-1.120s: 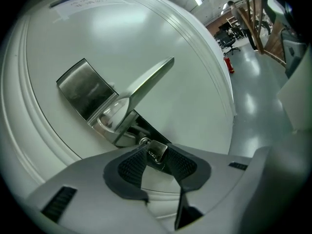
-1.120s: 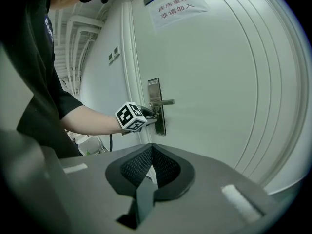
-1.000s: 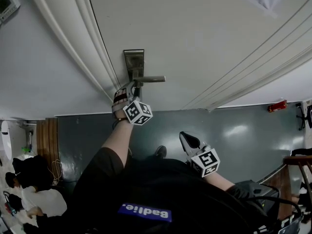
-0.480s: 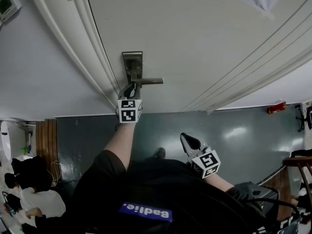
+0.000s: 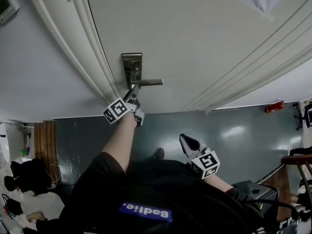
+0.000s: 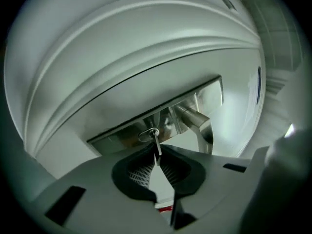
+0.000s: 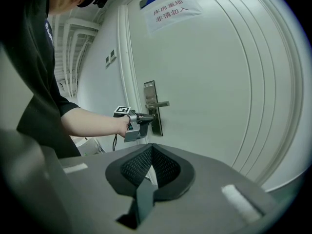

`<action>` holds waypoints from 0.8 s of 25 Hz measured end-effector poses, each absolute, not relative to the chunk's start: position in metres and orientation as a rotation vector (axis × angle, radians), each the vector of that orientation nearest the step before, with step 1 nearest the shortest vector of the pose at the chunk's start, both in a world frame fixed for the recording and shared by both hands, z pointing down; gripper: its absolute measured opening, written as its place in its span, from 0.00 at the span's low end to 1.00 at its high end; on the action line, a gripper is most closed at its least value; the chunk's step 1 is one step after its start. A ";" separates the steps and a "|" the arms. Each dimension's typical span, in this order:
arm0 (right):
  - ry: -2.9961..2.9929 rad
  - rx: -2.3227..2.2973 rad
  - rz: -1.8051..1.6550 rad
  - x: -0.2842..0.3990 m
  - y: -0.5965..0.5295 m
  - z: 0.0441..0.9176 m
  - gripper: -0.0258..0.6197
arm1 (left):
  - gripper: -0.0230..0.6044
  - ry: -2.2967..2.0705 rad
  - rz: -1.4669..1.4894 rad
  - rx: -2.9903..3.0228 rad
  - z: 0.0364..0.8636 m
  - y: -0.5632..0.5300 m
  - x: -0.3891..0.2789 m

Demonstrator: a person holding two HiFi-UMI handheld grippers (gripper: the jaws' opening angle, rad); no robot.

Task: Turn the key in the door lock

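White door (image 5: 195,33) and pale wall filled the upper part of the head view, with a grey-green floor (image 5: 234,130) below. Close to the door's edge by the frame, a metal lock plate (image 5: 132,65) carried a lever handle (image 5: 148,82) that pointed toward the door's middle. The left gripper (image 5: 132,92) was held up to the lower end of that plate, just under the handle, with its marker cube turned to one side. The right gripper (image 5: 187,141) hung well apart from the door, near the person's body.

The left gripper view looked straight at the plate. The key (image 6: 156,147) stood in the lock beside the root of the handle and showed edge-on as a thin strip. The jaws had just been closing; they stood narrow, and their pads pinched the key's outer end between them.

In the right gripper view, that gripper's jaws lay together with nothing between them, aimed toward the door. Beyond them the person's forearm (image 7: 92,123) reached across to the lock, the left gripper against the plate under the handle. A paper notice (image 7: 170,11) hung near the door's top edge.
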State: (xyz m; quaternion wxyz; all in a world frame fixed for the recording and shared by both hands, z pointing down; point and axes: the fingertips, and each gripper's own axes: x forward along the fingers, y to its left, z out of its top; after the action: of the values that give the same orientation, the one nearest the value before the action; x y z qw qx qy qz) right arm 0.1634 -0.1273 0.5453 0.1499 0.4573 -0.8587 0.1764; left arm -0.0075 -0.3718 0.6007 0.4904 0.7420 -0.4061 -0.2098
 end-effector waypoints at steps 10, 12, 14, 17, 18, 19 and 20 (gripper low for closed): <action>-2.452 1.308 0.545 0.151 -0.130 0.549 0.04 | 0.09 -0.560 -0.819 1.480 0.597 -0.372 -0.002; -2.448 1.308 0.553 0.148 -0.130 0.550 0.04 | 0.09 -0.517 -0.844 1.434 0.596 -0.371 -0.002; -2.444 1.308 0.562 0.146 -0.129 0.551 0.04 | 0.09 -0.472 -0.858 1.404 0.596 -0.370 -0.002; -2.430 1.317 0.584 0.146 -0.128 0.554 0.04 | 0.09 -0.396 -0.879 1.374 0.594 -0.370 -0.001; -2.425 1.320 0.591 0.146 -0.127 0.555 0.04 | 0.09 -0.368 -0.887 1.366 0.594 -0.370 -0.001; -2.419 1.323 0.597 0.146 -0.127 0.556 0.04 | 0.09 -0.338 -0.897 1.360 0.593 -0.370 -0.001; -2.413 1.325 0.602 0.146 -0.126 0.557 0.04 | 0.09 -0.308 -0.907 1.354 0.593 -0.370 0.000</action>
State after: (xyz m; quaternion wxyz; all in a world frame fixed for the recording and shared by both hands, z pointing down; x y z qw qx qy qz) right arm 0.1458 -0.1260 0.5567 0.1612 0.4640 -0.8452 0.2108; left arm -0.0003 -0.3700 0.5928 0.6755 0.6019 -0.1370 -0.4034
